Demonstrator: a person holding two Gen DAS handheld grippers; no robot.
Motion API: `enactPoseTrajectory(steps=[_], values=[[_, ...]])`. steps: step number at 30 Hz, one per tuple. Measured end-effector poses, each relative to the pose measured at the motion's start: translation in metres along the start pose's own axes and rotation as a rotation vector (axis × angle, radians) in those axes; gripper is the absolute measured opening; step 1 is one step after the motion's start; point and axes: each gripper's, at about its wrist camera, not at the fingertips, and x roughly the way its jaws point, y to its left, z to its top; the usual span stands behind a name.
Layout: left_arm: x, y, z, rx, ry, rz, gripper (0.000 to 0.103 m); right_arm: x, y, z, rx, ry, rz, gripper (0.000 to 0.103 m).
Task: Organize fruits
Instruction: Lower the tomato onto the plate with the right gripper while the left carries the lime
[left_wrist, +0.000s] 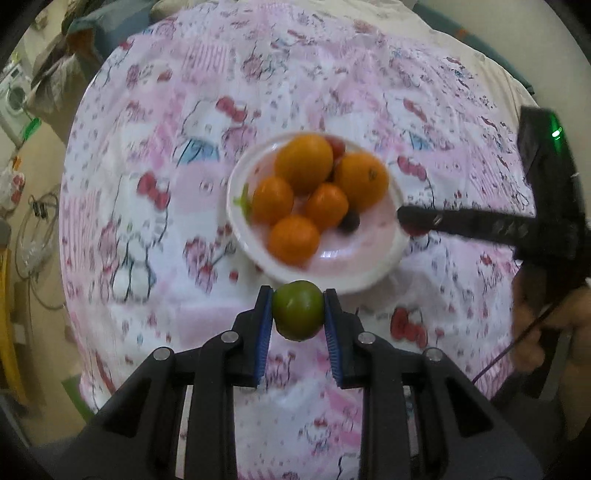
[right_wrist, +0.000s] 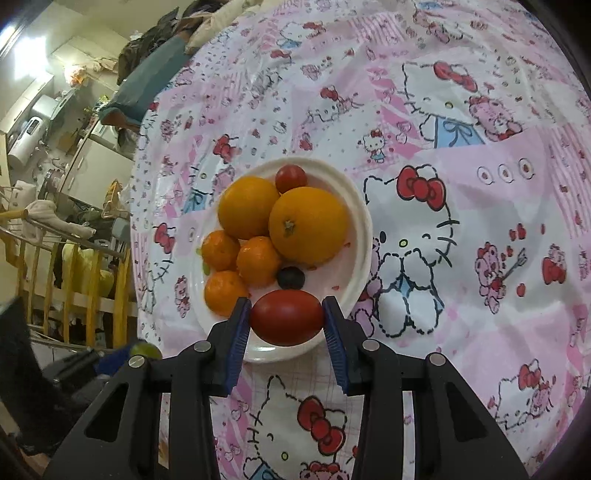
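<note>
A: Left tool clenches green fruit just near of plate; right tool grips red tomato over plate's near rim.

B: Advice: lower tomato into bare near-right patch, release gently; oranges may roll.

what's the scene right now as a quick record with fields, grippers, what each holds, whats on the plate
left gripper: shut on green fruit, just short of the plate's near rim
right gripper: shut on red tomato, over the plate's near edge
plate: white, on the cloth
large oranges: two
small oranges: three
small red tomato: far side of plate
dark berry: one, beside the small oranges
tablecloth: pink and white cartoon-cat print
</note>
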Motion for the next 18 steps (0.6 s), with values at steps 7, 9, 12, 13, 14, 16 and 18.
enactPoseTrajectory(steps=[7,9,12,13,14,16,18], values=[[0.017,-0.009,0.014,0.016,0.013,-0.001,0.023,0.023,-0.007,0.005,0.033,0.045,-0.009,0.044],[0.024,-0.009,0.015,0.011,0.021,-0.002,0.023,0.021,-0.008,0.007,0.037,0.038,-0.002,0.050],[0.034,-0.013,0.016,0.009,0.025,-0.009,0.023,0.012,-0.008,0.009,0.037,-0.002,-0.017,0.070],[0.038,-0.016,0.017,0.009,0.032,-0.008,0.023,0.007,-0.008,0.009,0.032,-0.023,-0.036,0.070],[0.042,-0.018,0.018,0.008,0.038,-0.010,0.023,0.004,-0.009,0.010,0.032,-0.034,-0.044,0.070],[0.048,-0.023,0.020,-0.001,0.047,-0.014,0.023,-0.004,-0.013,0.011,0.045,-0.055,-0.056,0.070],[0.053,-0.031,0.022,-0.004,0.045,-0.020,0.023,-0.011,-0.019,0.012,0.061,-0.070,-0.059,0.070]])
